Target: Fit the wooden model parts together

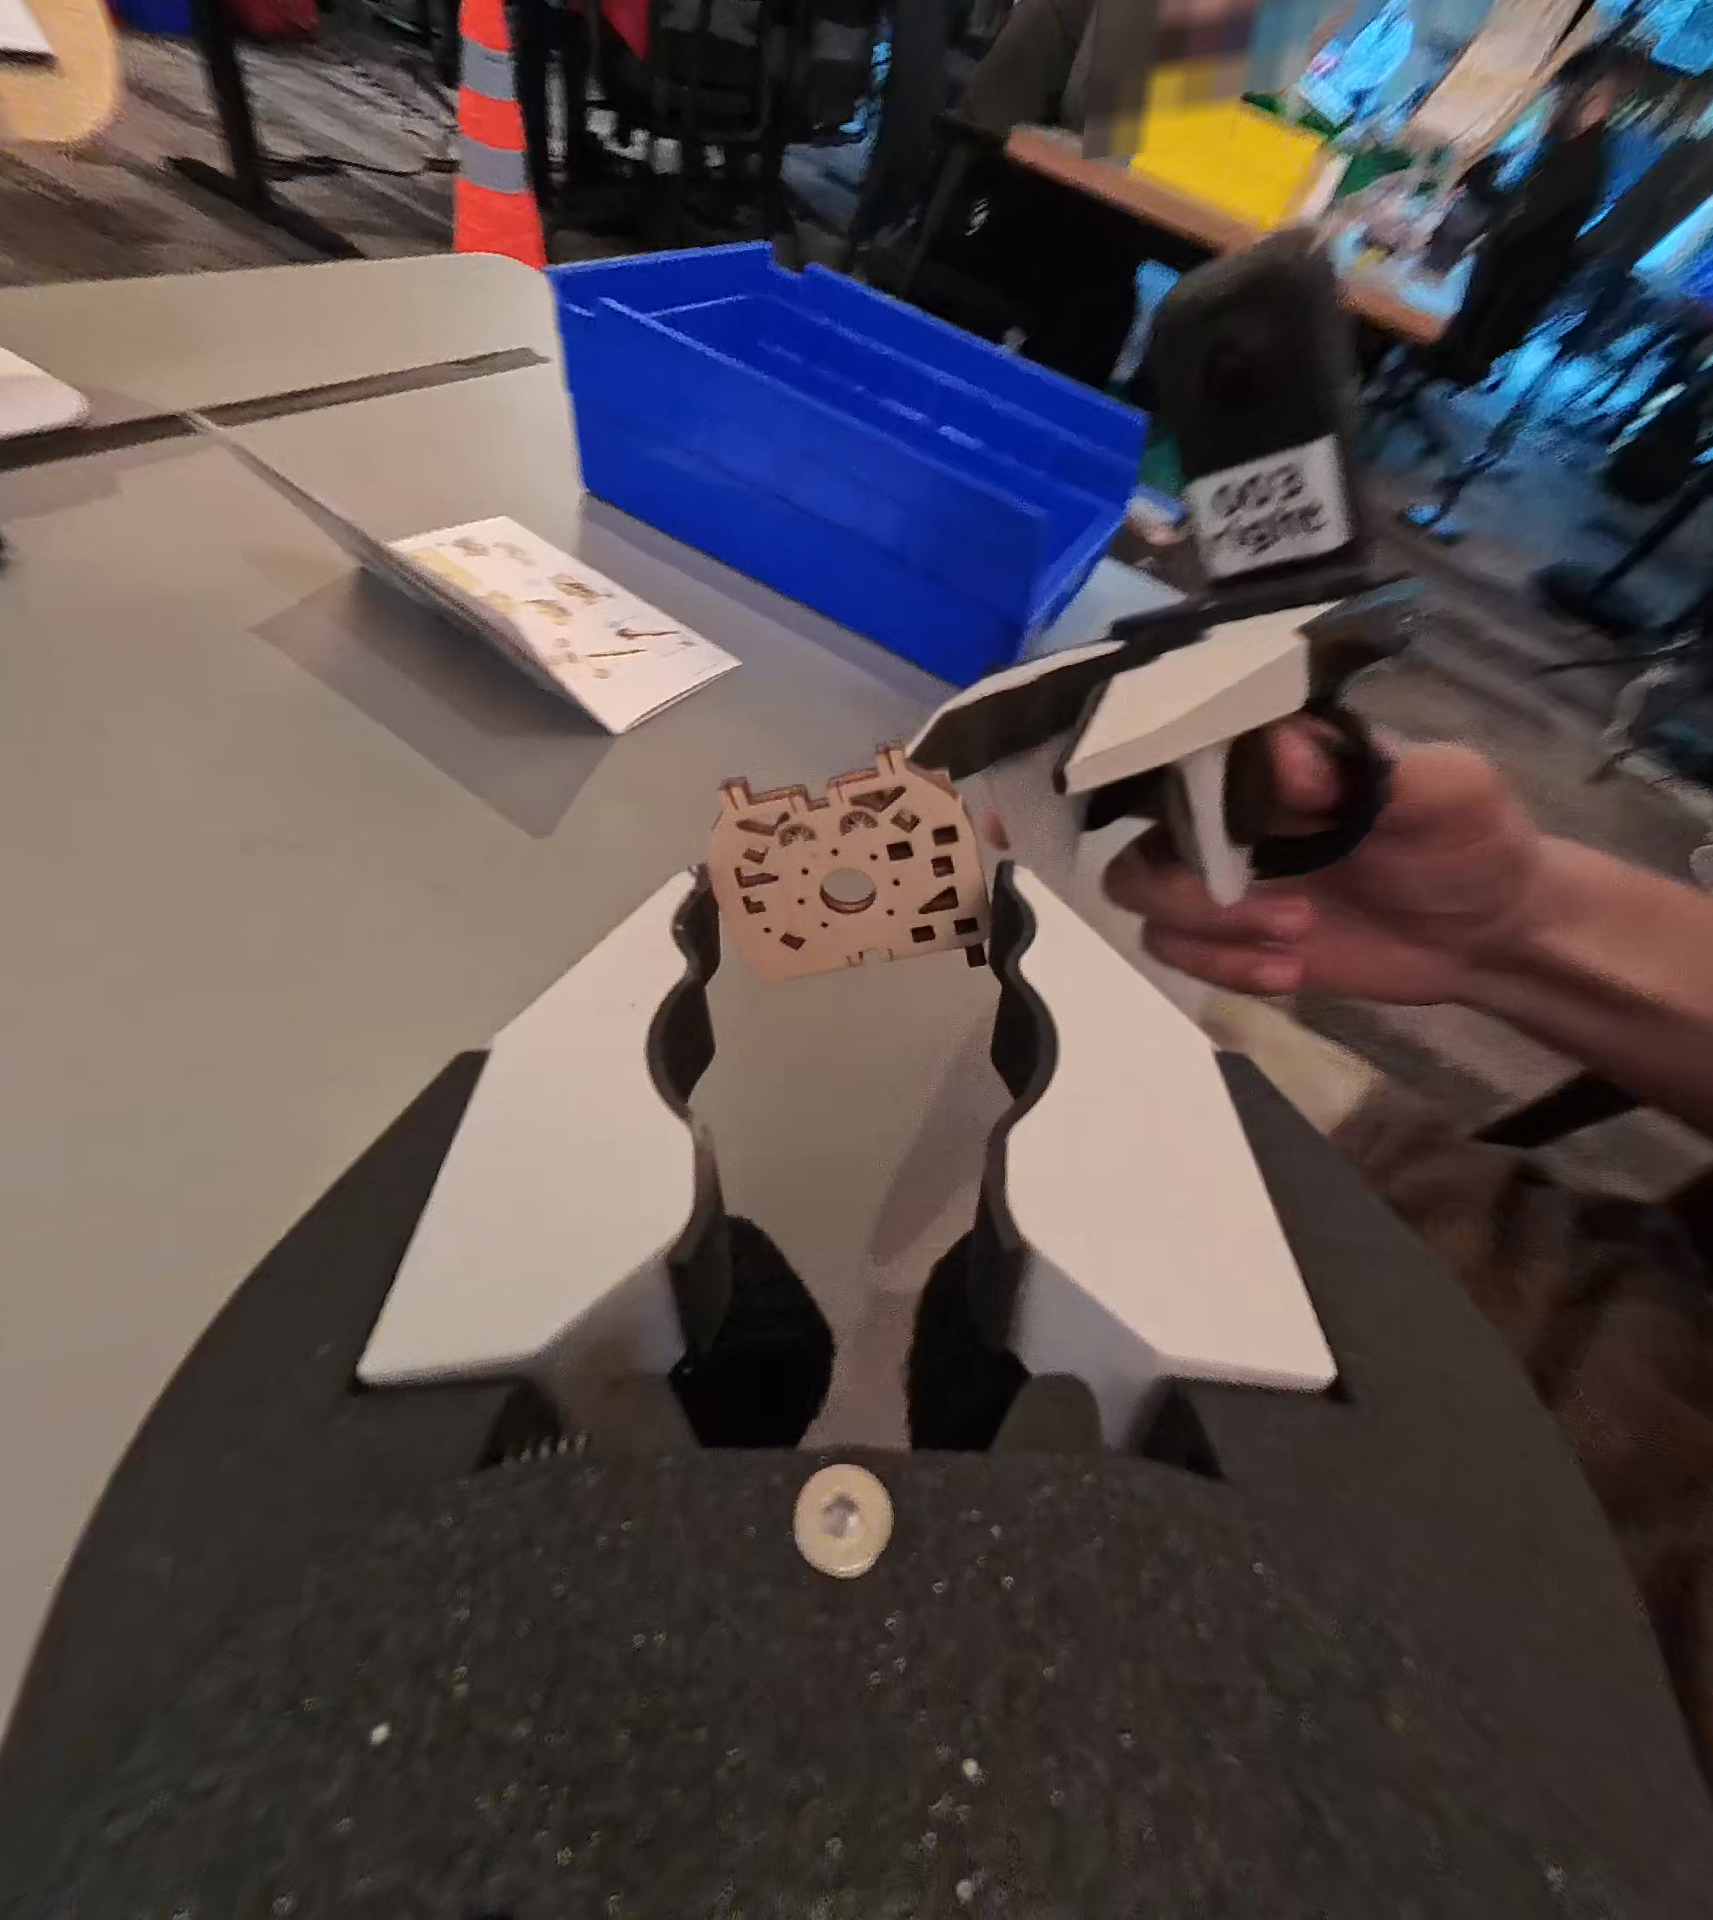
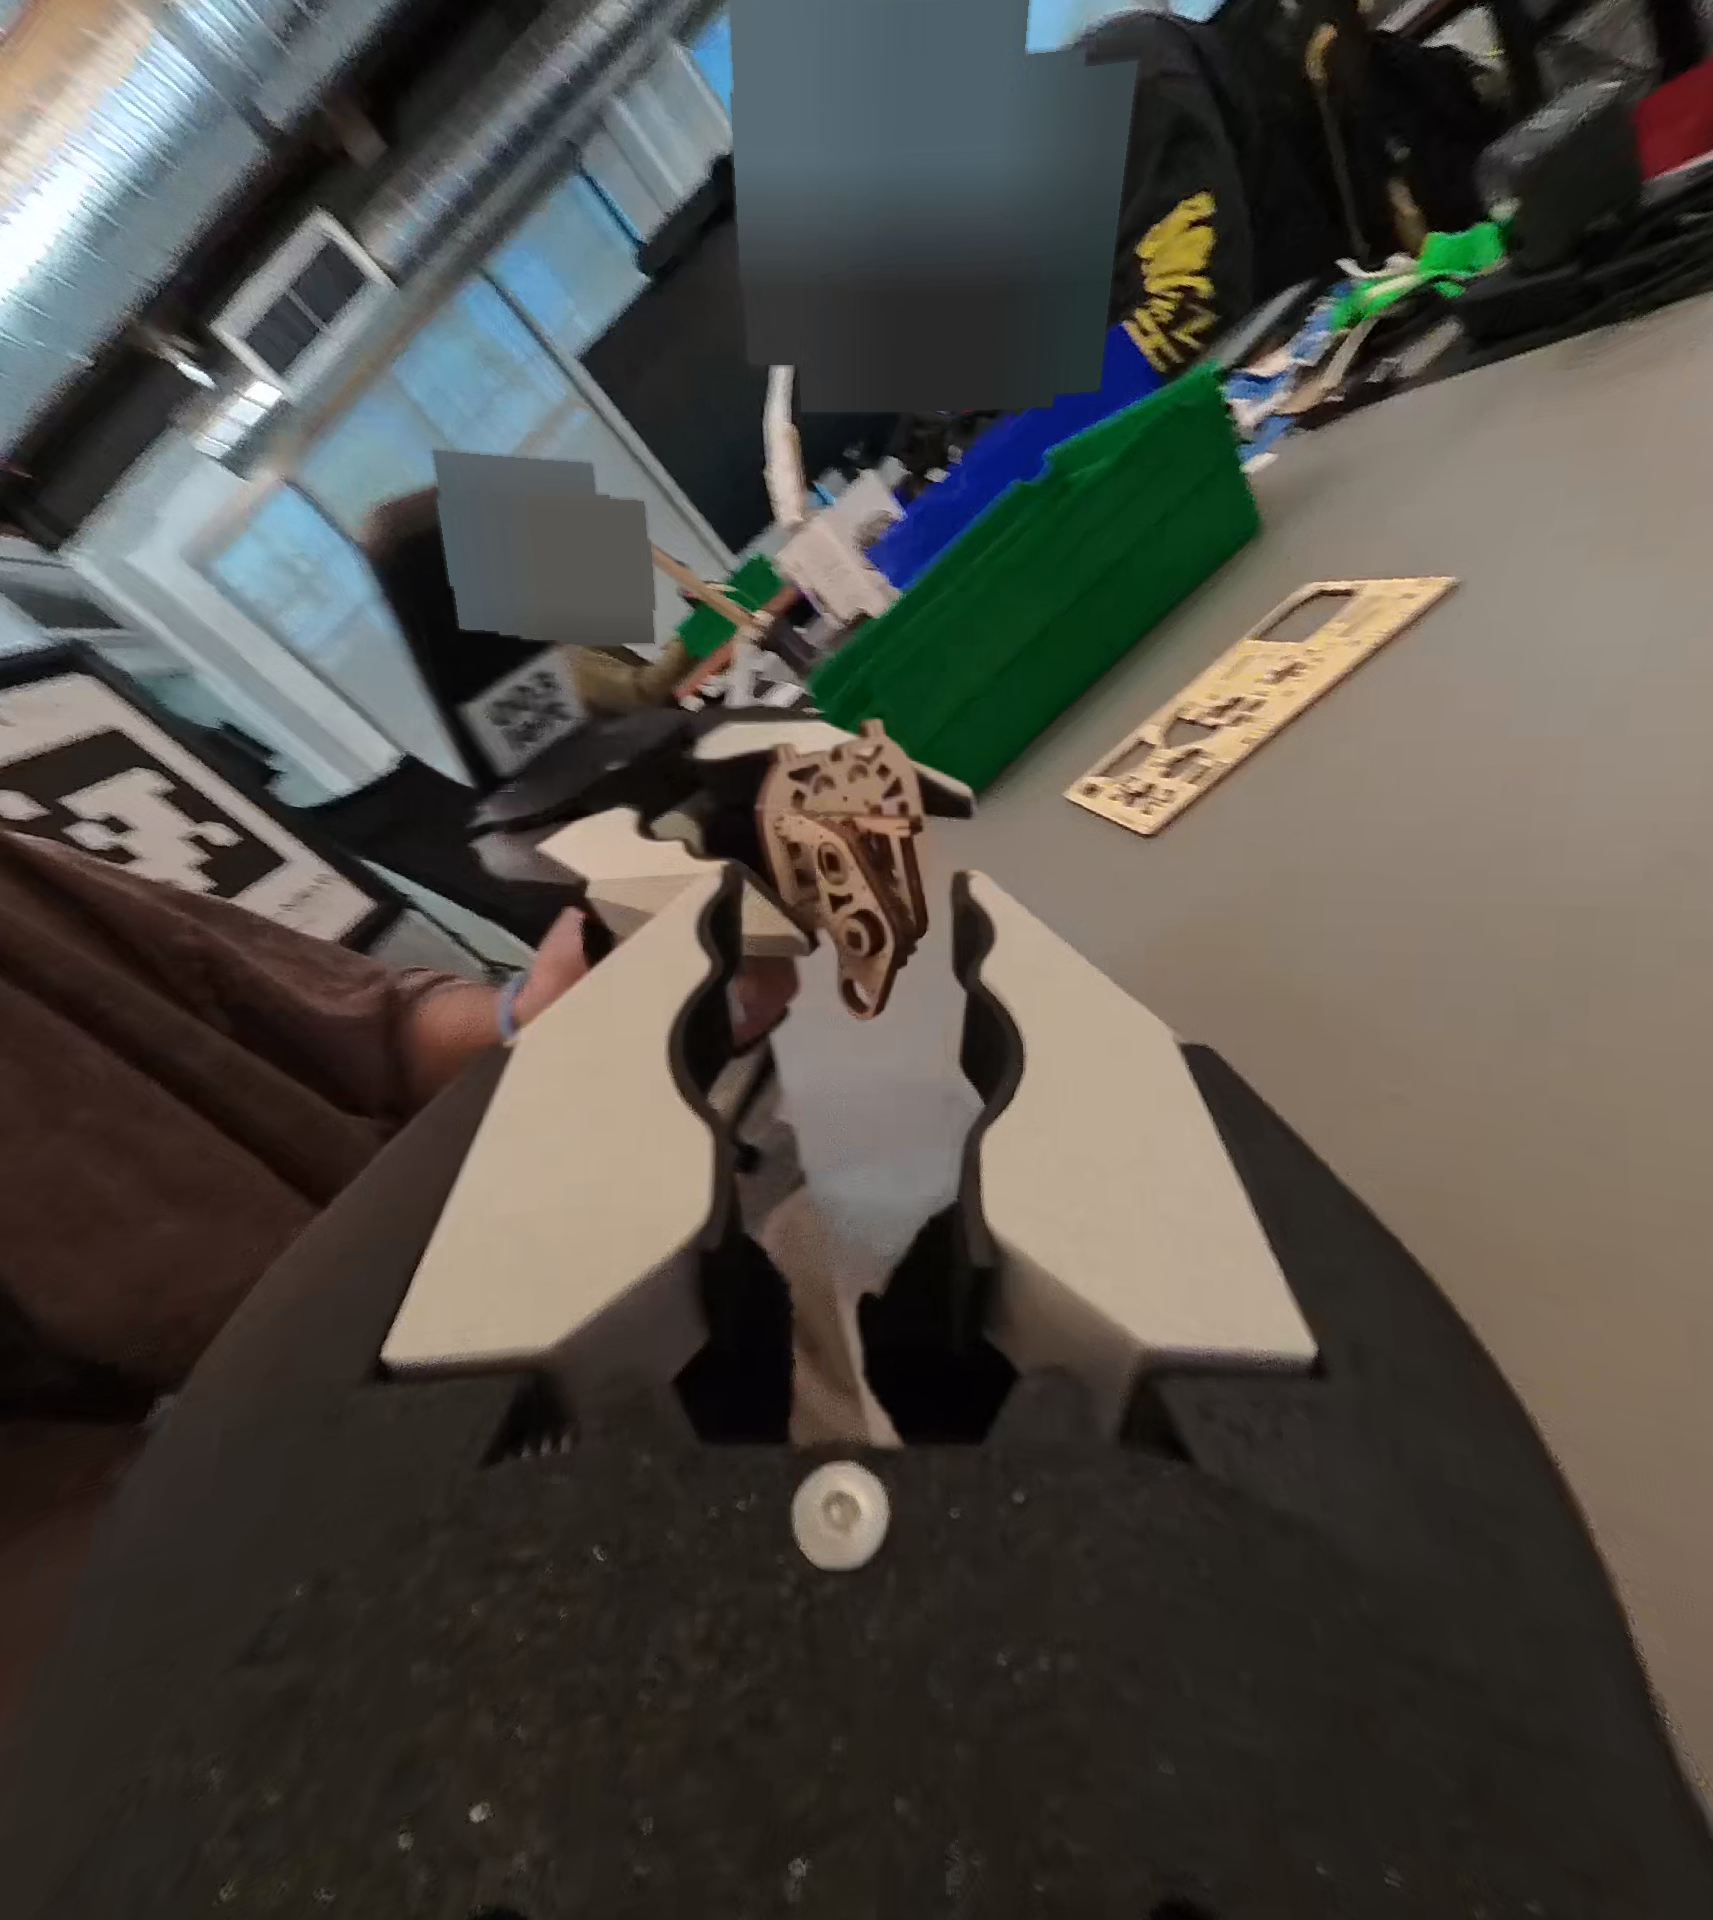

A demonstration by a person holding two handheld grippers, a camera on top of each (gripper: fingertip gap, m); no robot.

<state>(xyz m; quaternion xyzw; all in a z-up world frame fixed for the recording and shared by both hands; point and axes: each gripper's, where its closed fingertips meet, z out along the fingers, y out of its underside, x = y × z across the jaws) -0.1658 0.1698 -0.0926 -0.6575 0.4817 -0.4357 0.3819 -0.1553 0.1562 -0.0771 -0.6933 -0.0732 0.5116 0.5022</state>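
A pale laser-cut wooden model part [image 1: 847, 883] with a round centre hole and many small cut-outs is held upright above the grey table [image 1: 156, 831]. My left gripper [image 1: 847, 899] is shut on it by its side edges. In the right wrist view it shows as a layered wooden assembly [image 2: 847, 862] clamped in the left gripper [image 2: 727, 831]. My right gripper [image 2: 847, 894] is open, its fingertips on either side of the assembly's near edge. In the left wrist view the right gripper [image 1: 992, 769] comes in from the right at the part's upper right corner, held by a hand [image 1: 1351, 883].
A blue bin [image 1: 831, 447] stands behind the part and an open instruction booklet [image 1: 561, 613] lies to its left. A green bin [image 2: 1039, 603] and a punched wooden sheet [image 2: 1257, 707] lie on the table to the right. An orange cone [image 1: 499, 135] stands beyond the table. Both grippers' tips are close together, under 4 cm apart.
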